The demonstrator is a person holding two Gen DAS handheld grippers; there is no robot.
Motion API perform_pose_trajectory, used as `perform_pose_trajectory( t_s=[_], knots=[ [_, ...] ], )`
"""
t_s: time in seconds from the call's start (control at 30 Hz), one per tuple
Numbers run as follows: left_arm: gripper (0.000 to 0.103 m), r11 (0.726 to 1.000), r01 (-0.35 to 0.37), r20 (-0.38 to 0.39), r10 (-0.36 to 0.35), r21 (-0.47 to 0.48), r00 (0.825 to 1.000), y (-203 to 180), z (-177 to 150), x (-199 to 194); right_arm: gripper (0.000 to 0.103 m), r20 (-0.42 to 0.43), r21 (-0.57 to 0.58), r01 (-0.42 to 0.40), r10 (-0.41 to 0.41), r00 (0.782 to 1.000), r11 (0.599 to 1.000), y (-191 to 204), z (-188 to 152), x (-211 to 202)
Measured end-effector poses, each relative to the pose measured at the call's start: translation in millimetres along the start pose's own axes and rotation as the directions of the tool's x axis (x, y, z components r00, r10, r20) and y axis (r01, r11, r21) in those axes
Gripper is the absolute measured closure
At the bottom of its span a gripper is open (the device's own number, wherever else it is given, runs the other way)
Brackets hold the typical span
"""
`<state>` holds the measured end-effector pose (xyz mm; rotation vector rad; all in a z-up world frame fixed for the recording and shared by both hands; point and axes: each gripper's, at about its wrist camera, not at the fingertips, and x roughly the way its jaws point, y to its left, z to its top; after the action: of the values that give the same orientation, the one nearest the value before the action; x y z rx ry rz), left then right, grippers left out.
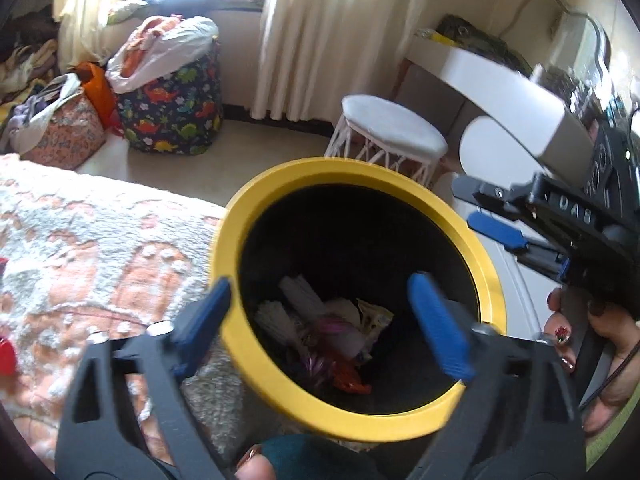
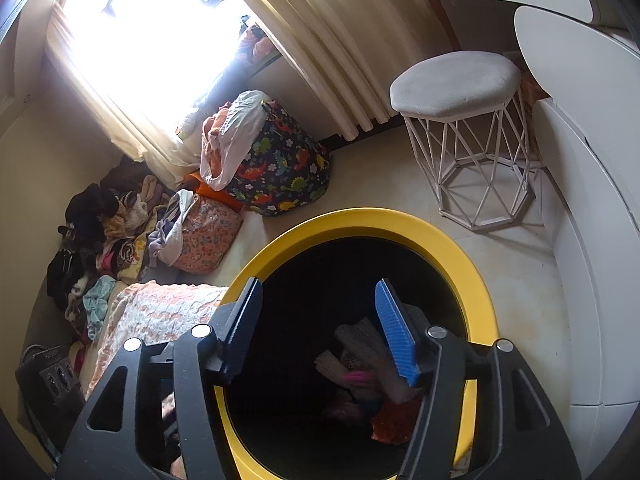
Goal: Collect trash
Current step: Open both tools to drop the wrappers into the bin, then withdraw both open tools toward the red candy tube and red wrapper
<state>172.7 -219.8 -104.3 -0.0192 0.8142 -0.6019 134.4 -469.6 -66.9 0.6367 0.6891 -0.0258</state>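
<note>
Above a yellow-rimmed round black bin (image 1: 486,276) of crumpled wrappers (image 1: 320,320), the left gripper (image 1: 320,300) and right gripper (image 2: 318,324) hover, fingers spread, grasping nothing.

Upper left of my right view: bright window (image 2: 160,40) with cream curtains (image 2: 328,52) | right: white wire-legged stool (image 2: 456,84) on pale floor (image 2: 400,176), beside white rounded furniture (image 2: 592,240) | centre: dinosaur-print bag (image 2: 284,176) | lower left: patterned bedspread (image 1: 80,248)
</note>
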Motion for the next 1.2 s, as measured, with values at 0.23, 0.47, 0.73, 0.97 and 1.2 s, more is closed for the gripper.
perform_pose_trajectory(
  t_s=[0.23, 0.47, 0.73, 0.97, 1.2],
  knots=[
    [0.011, 0.995, -0.095, 0.066, 0.097, -0.038, 0.993, 22, 5, -27, 0.037, 0.022, -0.069, -0.037, 0.039, 0.999, 0.997, 17, 0, -4],
    [0.011, 0.984, -0.151, 0.116, 0.162, -0.093, 0.980, 48, 8, -54, 0.031, 0.032, -0.165, -0.099, 0.106, 0.994, 0.981, 44, -3, -8],
    [0.011, 0.968, -0.204, 0.148, 0.226, -0.147, 0.963, 77, 5, -82, 0.027, -0.010, -0.260, -0.187, 0.191, 0.982, 0.947, 82, -16, -5],
    [0.011, 0.949, -0.228, 0.169, 0.267, -0.219, 0.949, 114, 0, -104, 0.026, -0.089, -0.344, -0.251, 0.234, 0.968, 0.905, 119, -37, 6],
    [0.011, 0.926, -0.245, 0.179, 0.303, -0.286, 0.936, 151, -9, -122, 0.026, -0.163, -0.422, -0.291, 0.244, 0.956, 0.859, 155, -63, 19]
  ],
)
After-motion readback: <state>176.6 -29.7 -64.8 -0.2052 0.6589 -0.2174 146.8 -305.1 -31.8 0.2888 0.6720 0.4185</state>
